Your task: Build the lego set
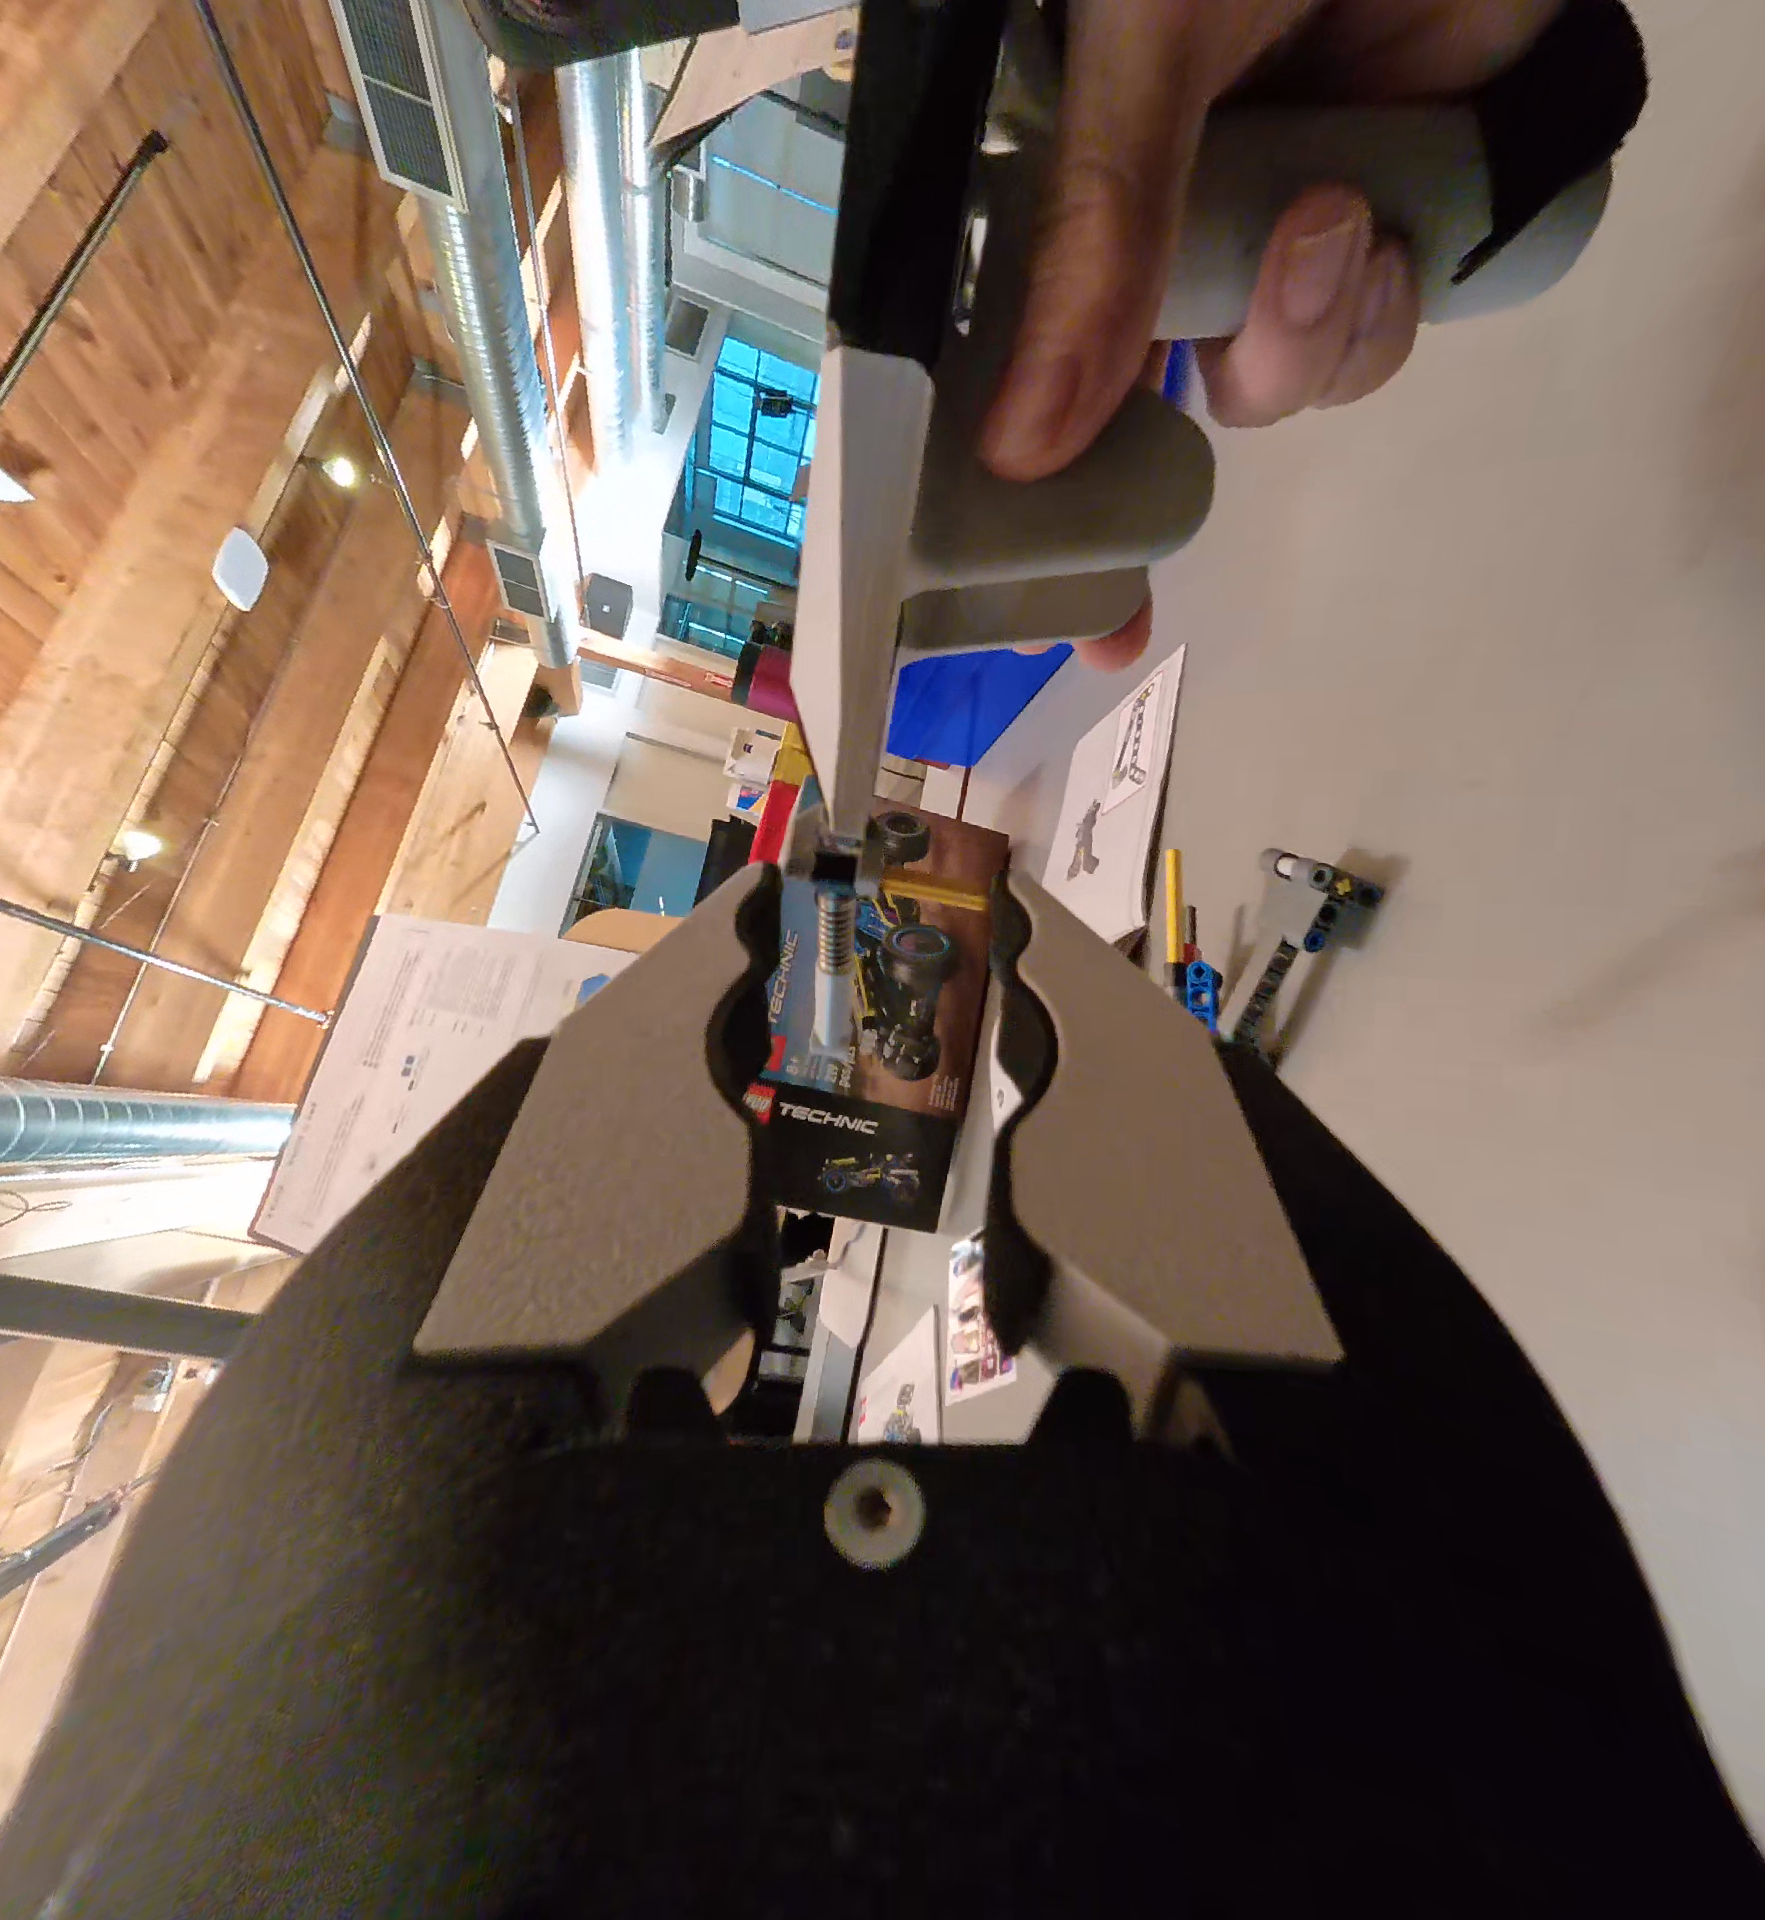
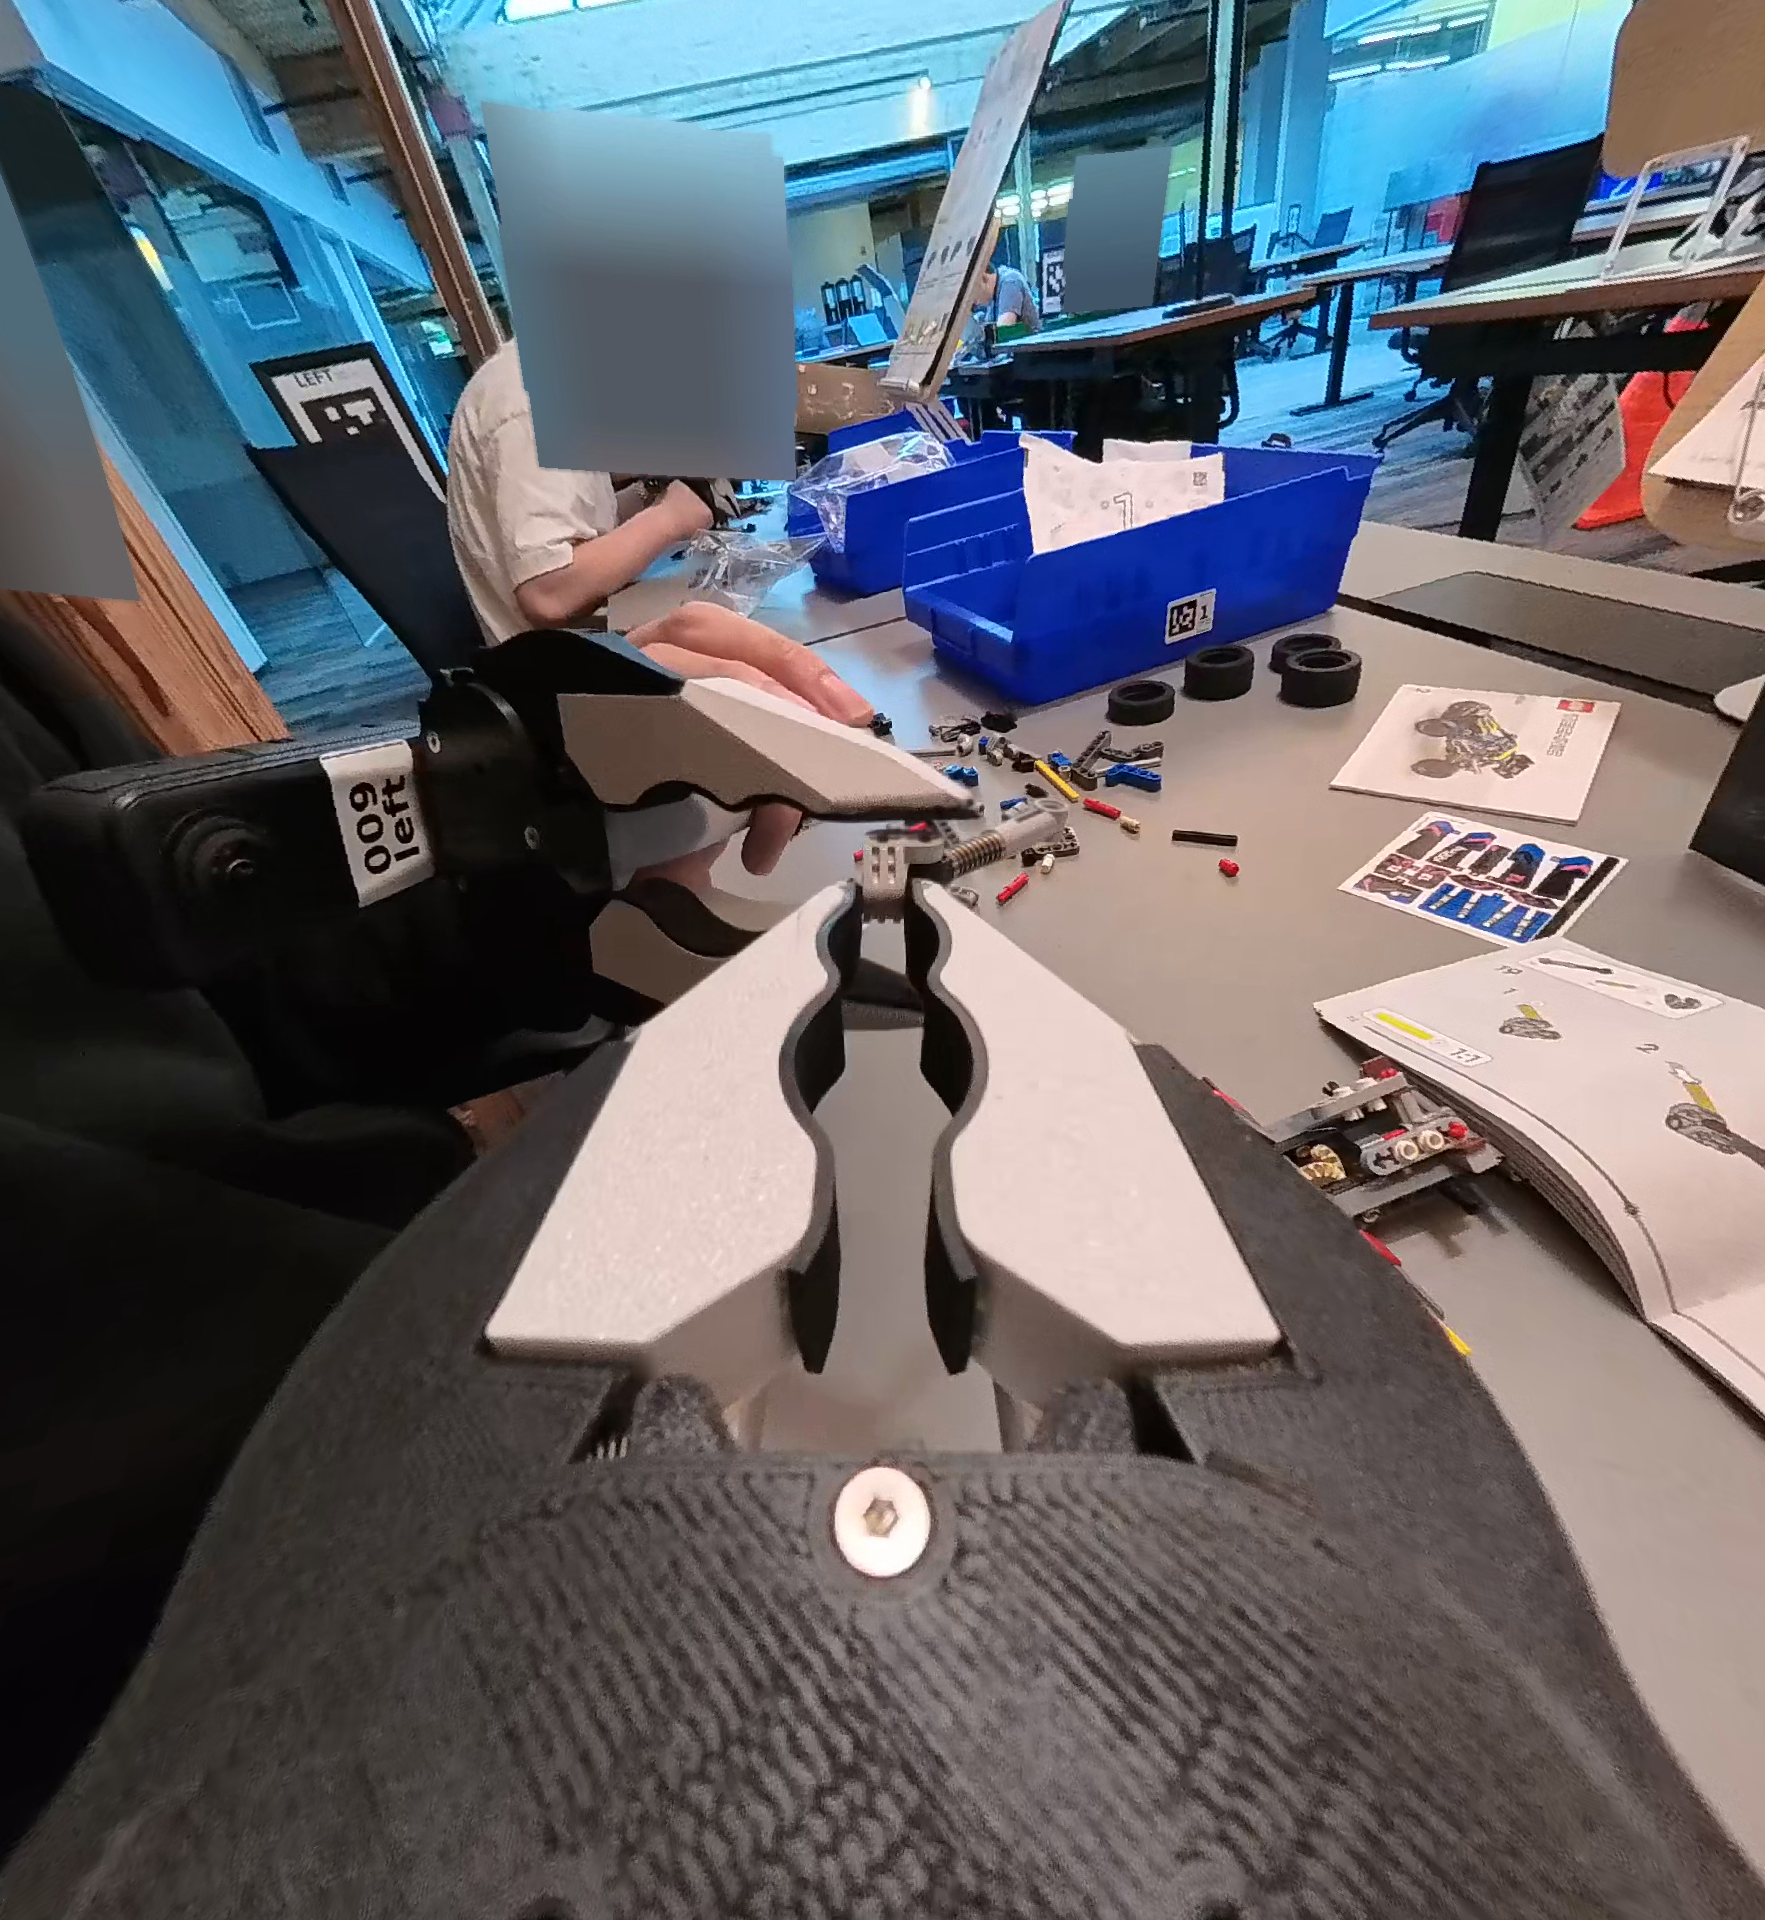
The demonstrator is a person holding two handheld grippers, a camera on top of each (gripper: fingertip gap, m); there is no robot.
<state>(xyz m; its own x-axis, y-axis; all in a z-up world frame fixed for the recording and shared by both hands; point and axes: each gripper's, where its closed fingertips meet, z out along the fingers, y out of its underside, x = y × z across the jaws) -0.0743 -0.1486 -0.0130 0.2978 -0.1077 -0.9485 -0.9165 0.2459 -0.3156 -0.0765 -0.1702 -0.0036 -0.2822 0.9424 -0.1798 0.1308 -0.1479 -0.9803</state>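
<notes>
The right gripper (image 2: 883, 894) is clenched on the pale grey end of a small shock-absorber piece with a metal coil spring (image 2: 971, 847), held in the air above the grey tabletop (image 2: 1221, 935). The left gripper (image 2: 945, 816) comes in from the left with its tips at the same piece. In its own view its jaws stand apart around the spring piece (image 1: 831, 935); whether they pinch it cannot be told, since the far tip is hidden.

Behind the piece, loose small bricks in black, blue, red and yellow (image 2: 1054, 769) lie scattered toward the far edge of the tabletop, too small to sort. Three black rubber tyres (image 2: 1231, 675) sit just before a blue plastic bin (image 2: 1117, 603) that holds white paper bags (image 2: 1117, 499); its floor is hidden by its wall. A second blue bin (image 2: 878, 509) beside it holds crumpled clear plastic.

At the right edge, an open instruction booklet (image 2: 1636, 1122) covers part of a dark grey part-built chassis (image 2: 1397, 1143). A sticker sheet (image 2: 1480, 883) and a thin closed booklet (image 2: 1480, 748) lie farther back. The black set box (image 1: 878, 1060) stands upright, cut off in the right wrist view.
</notes>
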